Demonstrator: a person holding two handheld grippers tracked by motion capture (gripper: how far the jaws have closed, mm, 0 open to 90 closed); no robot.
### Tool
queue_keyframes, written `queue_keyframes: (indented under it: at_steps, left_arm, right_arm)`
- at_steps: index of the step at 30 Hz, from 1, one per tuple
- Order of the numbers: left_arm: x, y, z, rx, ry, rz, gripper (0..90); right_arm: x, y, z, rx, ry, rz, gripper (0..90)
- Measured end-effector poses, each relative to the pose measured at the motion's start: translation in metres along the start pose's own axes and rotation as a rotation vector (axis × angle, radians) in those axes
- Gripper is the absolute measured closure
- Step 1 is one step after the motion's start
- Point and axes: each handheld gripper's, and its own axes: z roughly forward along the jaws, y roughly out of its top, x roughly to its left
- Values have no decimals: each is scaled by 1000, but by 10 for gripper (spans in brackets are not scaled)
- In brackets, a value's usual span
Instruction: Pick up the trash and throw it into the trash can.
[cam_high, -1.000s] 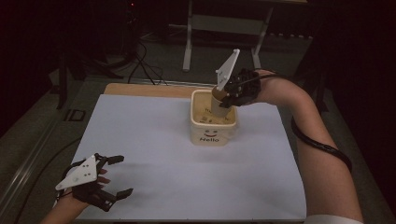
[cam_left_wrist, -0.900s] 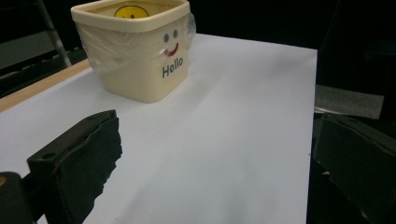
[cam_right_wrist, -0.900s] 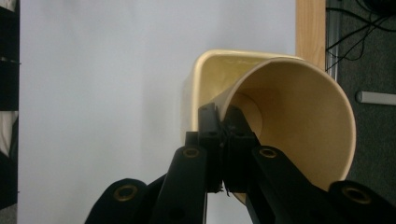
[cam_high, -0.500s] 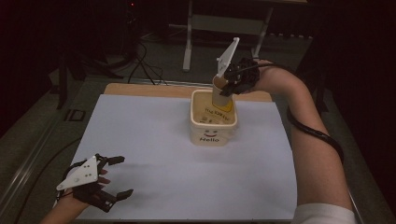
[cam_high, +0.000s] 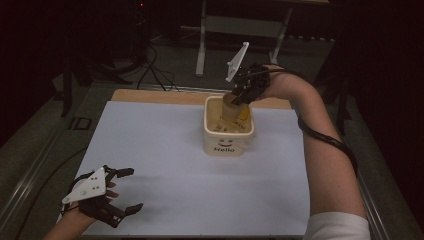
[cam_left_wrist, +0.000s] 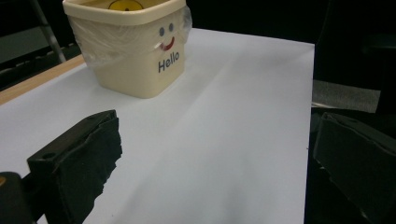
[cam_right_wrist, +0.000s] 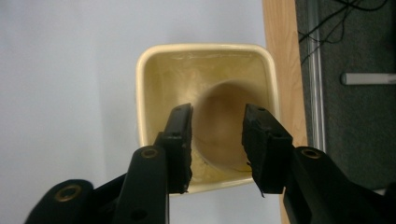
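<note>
A cream tub (cam_high: 227, 142) with a smiley face and the word "Hello" stands on the white sheet (cam_high: 165, 150); the left gripper view has the tub (cam_left_wrist: 135, 60) at its top left. My right gripper (cam_high: 239, 99) hangs over the tub's far side, shut on a tan cylinder (cam_high: 230, 109) whose lower end still dips inside the rim. From the right gripper view, the brown cylinder (cam_right_wrist: 219, 126) sits between the jaws, above the tub's mouth (cam_right_wrist: 159, 84). My left gripper (cam_high: 120, 192) rests open at the sheet's near left corner, jaws wide and holding nothing (cam_left_wrist: 219, 135).
Something yellow (cam_high: 243, 114) lies inside the tub. A wooden board edge (cam_high: 160, 96) runs along the sheet's far side. Cables (cam_high: 150, 70) and a metal stand (cam_high: 202, 50) are on the dark floor beyond the table.
My right gripper has risen and shifted slightly right, drawing the tan cylinder up out of the tub. The left gripper has stayed where it was.
</note>
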Motion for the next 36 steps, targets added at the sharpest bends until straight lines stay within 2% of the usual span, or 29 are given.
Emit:
queue_keyframes:
  at_steps: [1,4,6,12,13,15,17,21,26,28,29,34,35,36]
  left_arm:
    - [0,0,0,1,-1,0,18]
    - [0,0,0,0,-3,0,18]
    - [-1,0,0,2,-2,2,18]
    - [-1,1,1,1,-1,2,18]
    - [-1,1,1,1,-2,4,18]
    - [-1,0,1,4,-2,4,18]
    - [-1,0,1,6,-3,4,18]
    - [-1,1,2,10,-3,7,18]
    - [-1,1,2,12,-3,8,18]
    - [-2,1,2,12,-2,9,18]
    - [-2,1,1,8,-2,7,18]
    - [-2,1,1,6,-3,7,18]
    - [-2,1,2,8,-4,7,18]
    - [-3,1,2,8,-5,5,18]
  right_arm:
    - [0,0,-1,-2,12,8,624]
    - [0,0,-5,-7,11,19,582]
    - [1,0,-9,-12,-7,31,562]
    - [5,-3,-20,-34,-20,45,504]
    - [6,-4,-22,-37,-22,58,467]
    - [7,-6,-25,-38,-27,74,448]
    - [9,-8,-27,-37,-18,90,361]
    - [15,-12,-30,-47,-46,130,294]
    - [22,-18,-36,-80,-60,188,259]
    - [25,-21,-37,-86,-68,206,189]
    - [27,-22,-38,-92,-80,221,188]
    - [35,-29,-40,-119,-92,253,146]
    - [38,-31,-40,-128,-99,260,139]
    - [41,-35,-40,-154,-99,289,128]
